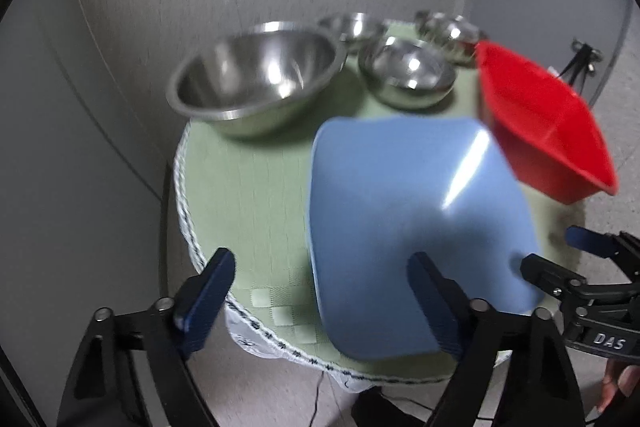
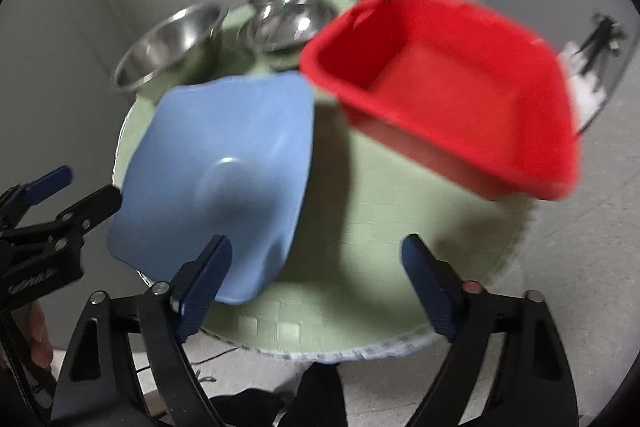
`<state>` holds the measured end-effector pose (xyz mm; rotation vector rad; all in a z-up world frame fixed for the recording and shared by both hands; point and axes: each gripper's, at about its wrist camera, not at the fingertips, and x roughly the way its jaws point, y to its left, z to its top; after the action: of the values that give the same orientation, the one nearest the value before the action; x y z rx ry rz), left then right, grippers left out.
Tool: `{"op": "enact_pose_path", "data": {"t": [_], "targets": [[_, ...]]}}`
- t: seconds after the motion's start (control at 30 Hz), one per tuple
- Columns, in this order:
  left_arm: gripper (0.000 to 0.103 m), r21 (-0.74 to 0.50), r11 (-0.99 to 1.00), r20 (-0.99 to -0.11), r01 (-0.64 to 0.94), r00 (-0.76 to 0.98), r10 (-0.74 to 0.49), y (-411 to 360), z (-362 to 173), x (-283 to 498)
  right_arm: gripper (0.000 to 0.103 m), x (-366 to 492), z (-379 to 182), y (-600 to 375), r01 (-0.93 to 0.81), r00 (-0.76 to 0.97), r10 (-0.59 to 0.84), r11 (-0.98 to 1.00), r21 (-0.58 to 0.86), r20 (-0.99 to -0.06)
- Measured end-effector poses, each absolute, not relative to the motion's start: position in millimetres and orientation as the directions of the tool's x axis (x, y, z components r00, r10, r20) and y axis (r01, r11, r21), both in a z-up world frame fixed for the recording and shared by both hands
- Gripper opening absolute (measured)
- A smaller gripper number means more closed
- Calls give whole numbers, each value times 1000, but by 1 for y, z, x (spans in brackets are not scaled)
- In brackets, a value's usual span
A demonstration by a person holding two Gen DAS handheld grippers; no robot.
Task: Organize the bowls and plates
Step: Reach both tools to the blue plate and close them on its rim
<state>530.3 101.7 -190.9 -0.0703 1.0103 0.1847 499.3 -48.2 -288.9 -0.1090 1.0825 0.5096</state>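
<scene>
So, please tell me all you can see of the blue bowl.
The blue bowl is squarish with rounded corners and wavy edges, of smooth, glossy pale blue material that looks like plastic. It appears empty. It sits tilted over the near part of the green mat, beside the red tub; whether they touch is unclear. The picture is blurred. One finger of each open gripper, left and right, overlaps its near edge; neither is closed on it.

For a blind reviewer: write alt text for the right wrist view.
An open right gripper hovers over a round green mat, with a blue square bowl at its left finger and a red square basin ahead on the right. Several steel bowls sit behind; the image is blurred.
</scene>
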Motion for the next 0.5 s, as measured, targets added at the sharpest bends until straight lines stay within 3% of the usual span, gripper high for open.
{"op": "enact_pose_path", "data": {"t": [0.07, 0.13, 0.17, 0.2, 0.27, 0.3, 0.33, 0.5], "targets": [[62, 2, 981, -867, -195, 488, 99, 106, -204, 543, 78, 507, -302, -44, -450, 336, 340, 877, 168, -878], [58, -11, 980, -876, -198, 474, 86, 107, -215, 554, 68, 514, -312, -44, -455, 295, 372, 865, 213, -880], [51, -13, 981, -878, -195, 472, 82, 110, -220, 556, 65, 516, -316, -45, -458, 275, 390, 857, 237, -879], [37, -15, 981, -881, -195, 466, 79, 111, -223, 557, 62, 519, -319, -44, -466, 255, 412, 845, 262, -875], [21, -47, 982, -883, -181, 467, 44, 112, -226, 560, 43, 520, -319, -44, -481, 229, 450, 823, 302, -863], [19, -42, 983, -883, -180, 468, 48, 111, -226, 561, 35, 520, -318, -44, -494, 214, 479, 805, 329, -851], [18, -36, 983, -882, -179, 468, 53, 112, -227, 561, 20, 520, -317, -44, -508, 202, 502, 788, 348, -841], [18, -23, 981, -862, -192, 501, 78, 119, -213, 552, 17, 516, -308, -44, -549, 169, 545, 744, 381, -821]]}}
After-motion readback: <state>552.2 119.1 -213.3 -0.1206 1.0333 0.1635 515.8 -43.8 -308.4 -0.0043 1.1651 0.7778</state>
